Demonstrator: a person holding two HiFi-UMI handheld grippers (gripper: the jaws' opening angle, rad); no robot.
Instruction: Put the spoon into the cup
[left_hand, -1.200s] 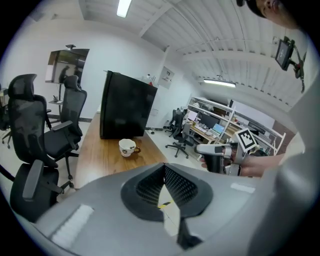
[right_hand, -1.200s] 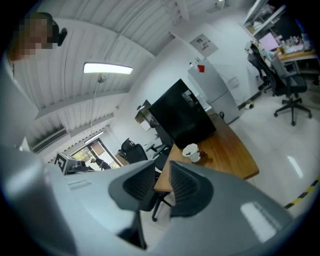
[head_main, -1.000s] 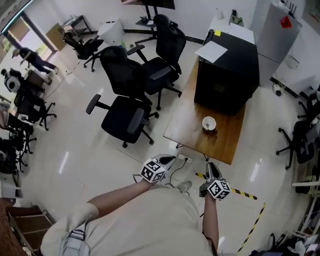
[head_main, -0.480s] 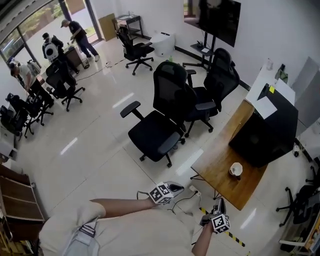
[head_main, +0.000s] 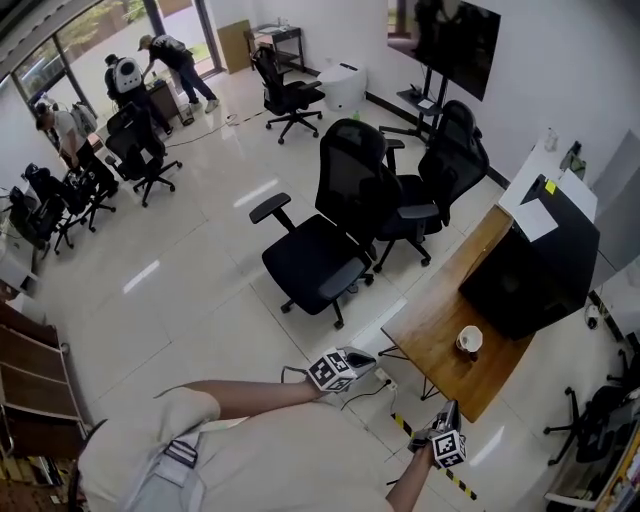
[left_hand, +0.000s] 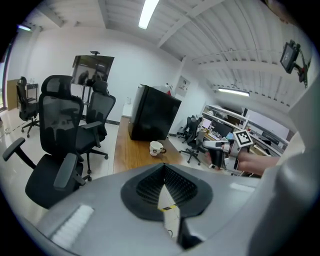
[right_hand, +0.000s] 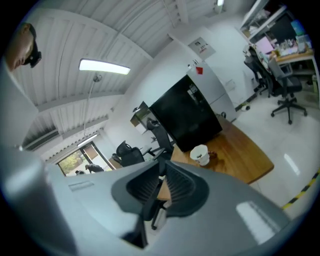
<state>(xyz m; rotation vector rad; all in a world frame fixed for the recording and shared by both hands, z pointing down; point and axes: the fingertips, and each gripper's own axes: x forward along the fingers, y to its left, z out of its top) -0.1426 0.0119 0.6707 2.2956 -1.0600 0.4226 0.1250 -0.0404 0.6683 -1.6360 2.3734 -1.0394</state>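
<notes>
The white cup (head_main: 468, 341) stands near the front edge of the wooden table (head_main: 430, 325), in front of a black cabinet (head_main: 535, 275). It also shows as the cup (left_hand: 156, 147) and the cup (right_hand: 200, 154) ahead of each gripper, well out of reach. I can make out no spoon in any view. My left gripper (head_main: 366, 358) is held over the floor short of the table; its tips (left_hand: 164, 172) meet with nothing between them. My right gripper (head_main: 452, 408) hangs below the table's near corner. Its jaws (right_hand: 161, 172) are closing to a thin slit that holds nothing.
Two black office chairs (head_main: 330, 240) stand left of the table. Yellow-black tape (head_main: 405, 422) and a power strip (head_main: 383, 378) lie on the floor near the grippers. More chairs and people (head_main: 125, 80) are at the far left. A screen (head_main: 445, 40) stands at the back wall.
The view has swung and pulled back, so the table and cup now sit farther right. Both grippers show lower in the picture, the right one nearer the bottom right.
</notes>
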